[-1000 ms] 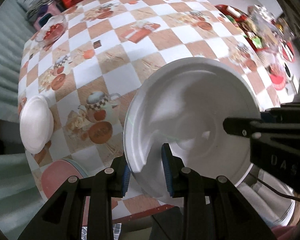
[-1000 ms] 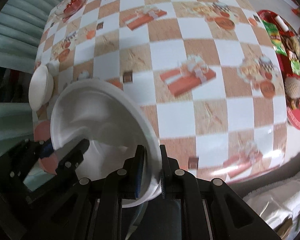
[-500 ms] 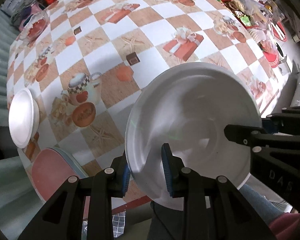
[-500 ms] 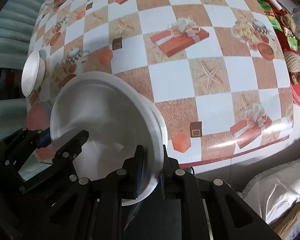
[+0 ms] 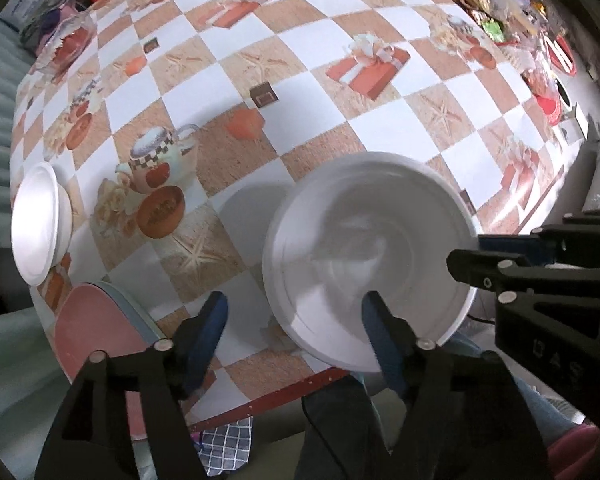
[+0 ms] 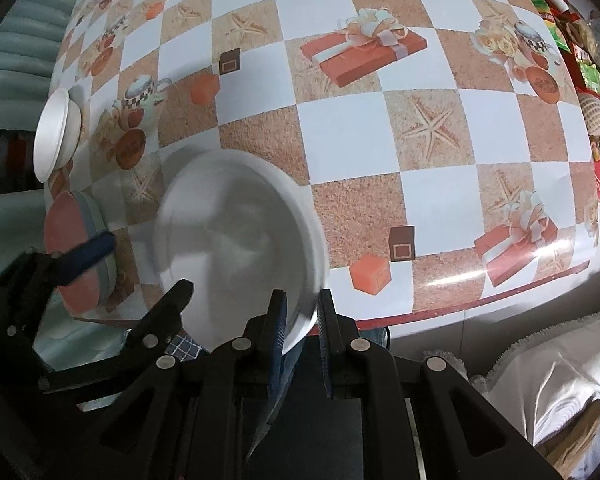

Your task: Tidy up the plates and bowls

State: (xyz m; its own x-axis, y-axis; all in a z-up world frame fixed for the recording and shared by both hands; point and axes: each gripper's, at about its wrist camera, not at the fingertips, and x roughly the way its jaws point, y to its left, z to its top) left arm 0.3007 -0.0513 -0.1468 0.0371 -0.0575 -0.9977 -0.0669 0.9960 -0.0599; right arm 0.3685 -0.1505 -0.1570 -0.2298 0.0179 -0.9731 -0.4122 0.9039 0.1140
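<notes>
A white plate (image 5: pixel 364 256) hangs over the near edge of the checkered table (image 5: pixel 332 92) and casts a shadow on the cloth. My right gripper (image 6: pixel 302 320) is shut on its near rim (image 6: pixel 236 232); in the left wrist view it reaches in from the right (image 5: pixel 480 256). My left gripper (image 5: pixel 296 328) is opening. The plate's rim lies between its jaws, and the left pad (image 5: pixel 212 320) stands well off it. At the table's left edge sit a white bowl (image 5: pixel 36 224) and a pink plate (image 5: pixel 96 332) stacked on a grey-blue one.
A glass bowl with red contents (image 5: pixel 68 48) stands at the far left. Snack packets and red trays (image 5: pixel 496 8) crowd the far right. The table's red front edge (image 5: pixel 280 396) runs just under the plate. White bedding (image 6: pixel 560 380) lies beyond the right corner.
The left gripper's jaws have spread apart and let go of the plate's rim. Both hands have come down and toward the table's near edge with the plate. The right grip holds.
</notes>
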